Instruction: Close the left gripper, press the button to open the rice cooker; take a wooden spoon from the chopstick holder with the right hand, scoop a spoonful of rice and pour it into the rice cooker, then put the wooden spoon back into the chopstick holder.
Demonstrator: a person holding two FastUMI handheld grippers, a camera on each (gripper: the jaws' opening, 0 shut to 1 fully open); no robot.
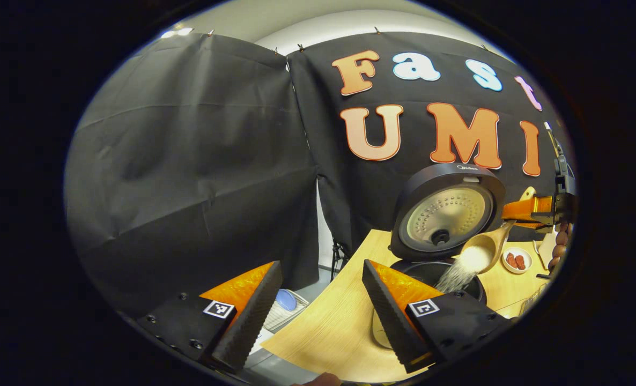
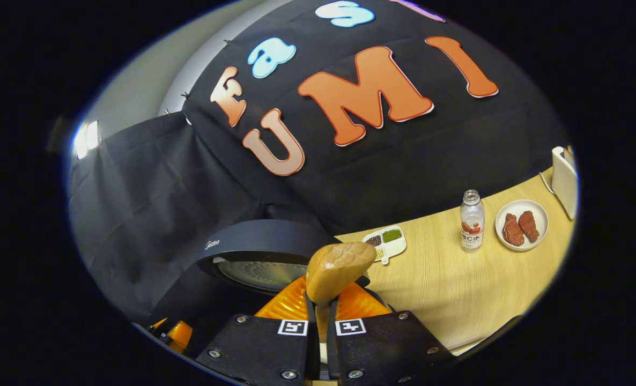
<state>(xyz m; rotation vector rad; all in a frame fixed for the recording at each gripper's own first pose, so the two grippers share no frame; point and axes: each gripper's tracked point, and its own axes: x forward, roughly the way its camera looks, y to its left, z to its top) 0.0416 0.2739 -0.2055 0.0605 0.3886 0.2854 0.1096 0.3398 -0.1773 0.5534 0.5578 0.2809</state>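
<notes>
Rice (image 1: 460,271) is pouring in a white stream from the tilted bowl of the light wooden spoon (image 1: 484,249), falling into the dark inner pot of the round black rice cooker (image 1: 446,220), whose lid is standing open with its silvery dimpled inside facing the left gripper view. The right gripper (image 1: 530,209) is showing at the far right of that view, gripping the spoon's handle above the cooker, with the spoon slanting down and to the left from it. In the right gripper view the right gripper's (image 2: 322,316) two fingers are pressing together on the spoon's handle, and the rounded wooden end of the spoon (image 2: 335,276) is sticking up just above them, in front of the cooker's open lid (image 2: 259,252).

The left gripper (image 1: 318,289) is hovering spread wide with nothing between its fingers, near the edge of the pale wood-grain table (image 1: 339,321) and just beside the cooker's front.

Farther along the table (image 2: 446,289) in the right gripper view, a small white divided dish of dark and green grains (image 2: 385,242) is lying just behind the spoon's end, a clear plastic bottle with a pale label (image 2: 472,221) is standing upright, and a round white plate with two reddish pieces of meat (image 2: 522,225) is sitting just beside it. A white box-like object (image 2: 564,179) is standing at the far edge; I cannot tell what it is.
</notes>
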